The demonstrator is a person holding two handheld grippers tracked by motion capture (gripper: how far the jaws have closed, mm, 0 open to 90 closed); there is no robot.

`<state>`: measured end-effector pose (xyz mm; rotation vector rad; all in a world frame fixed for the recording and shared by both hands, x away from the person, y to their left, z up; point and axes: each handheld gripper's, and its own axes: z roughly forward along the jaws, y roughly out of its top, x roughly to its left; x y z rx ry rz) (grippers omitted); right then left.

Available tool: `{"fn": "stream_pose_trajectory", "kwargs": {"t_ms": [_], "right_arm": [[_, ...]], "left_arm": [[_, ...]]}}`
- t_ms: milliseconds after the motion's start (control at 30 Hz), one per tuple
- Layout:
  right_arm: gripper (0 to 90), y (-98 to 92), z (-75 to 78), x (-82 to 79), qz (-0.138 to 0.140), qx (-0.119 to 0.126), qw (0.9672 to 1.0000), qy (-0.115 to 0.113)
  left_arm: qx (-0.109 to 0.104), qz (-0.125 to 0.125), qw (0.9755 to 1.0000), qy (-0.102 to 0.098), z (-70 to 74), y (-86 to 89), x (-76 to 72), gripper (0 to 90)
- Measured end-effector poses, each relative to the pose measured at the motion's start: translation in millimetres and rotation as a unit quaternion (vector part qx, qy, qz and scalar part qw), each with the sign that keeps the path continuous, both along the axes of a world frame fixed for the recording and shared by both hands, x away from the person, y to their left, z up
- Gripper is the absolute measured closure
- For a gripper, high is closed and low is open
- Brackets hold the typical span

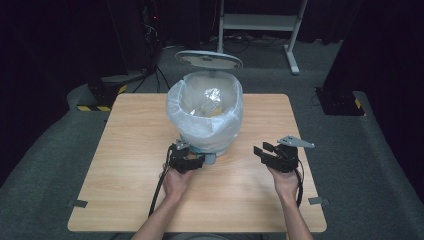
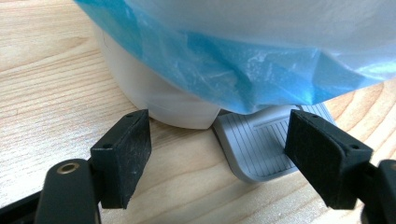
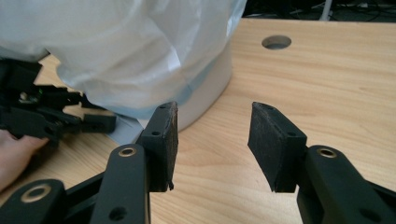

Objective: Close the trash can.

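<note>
High view: pedal bin (image 1: 210,131) w/ a white bag liner (image 1: 200,117) sits mid-desk (image 1: 125,165), lid (image 1: 209,59) tipped up at the back, crumpled clear wrapper (image 1: 210,97) inside. Left hand-held gripper (image 1: 189,161) is right at the bin's near base, by the grey pedal (image 1: 210,158); right hand-held gripper (image 1: 265,153) is off to the right of the bin, apart from it, jaws pointing across toward it. Left gripper view: left hand-held gripper (image 2: 219,156) jaws stand wide apart w/ nothing between the pads; the ribbed pedal (image 2: 254,149) lies just ahead, nearer the right-hand jaw, and the liner's blue-tinted hem (image 2: 233,70) hangs down over the pedal's back end. Right gripper view: right hand-held gripper (image 3: 212,140) about half open, empty, only bare desk (image 3: 327,79) between the pads; bin wall (image 3: 212,86) and liner hem (image 3: 140,60) sit ahead and left, the other hand-held gripper (image 3: 51,116) farther left. Step in hand looks like working the pedal and/or the liner edge. To do it well, IMO: press on the pedal's ribbed front w/o snagging the hanging film, keep the bin from sliding on the smooth desk, and bring the right one to the hem low and level, pinching a fold of film, not the bin wall.
</note>
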<state>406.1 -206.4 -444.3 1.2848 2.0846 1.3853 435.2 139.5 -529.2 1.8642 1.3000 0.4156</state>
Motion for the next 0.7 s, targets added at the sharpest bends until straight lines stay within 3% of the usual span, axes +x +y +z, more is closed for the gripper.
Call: {"fn": "stream_pose_trajectory", "kwargs": {"t_ms": [267,467,600,700], "right_arm": [[50.4,-3.1,-16.1,-1.2,-0.017,-0.014,0.9998,0.005],[46.5,-0.5,-41.2,-1.6,-0.034,-0.038,0.9985,0.019],[44.4,3.8,-57.3,-0.7,-0.042,-0.075,0.9960,0.025],[41.1,7.0,-70.4,0.8,-0.057,-0.108,0.9921,0.030]], "left_arm": [[0.000,0.000,1.0000,0.000,0.0,0.0,-0.3,22.9],[-0.001,0.000,1.0000,0.000,0.0,0.0,-0.6,23.2],[-0.002,0.000,1.0000,0.000,0.0,0.1,-0.5,23.4],[-0.005,-0.001,1.0000,0.000,-0.1,0.5,-0.3,23.4]]}}
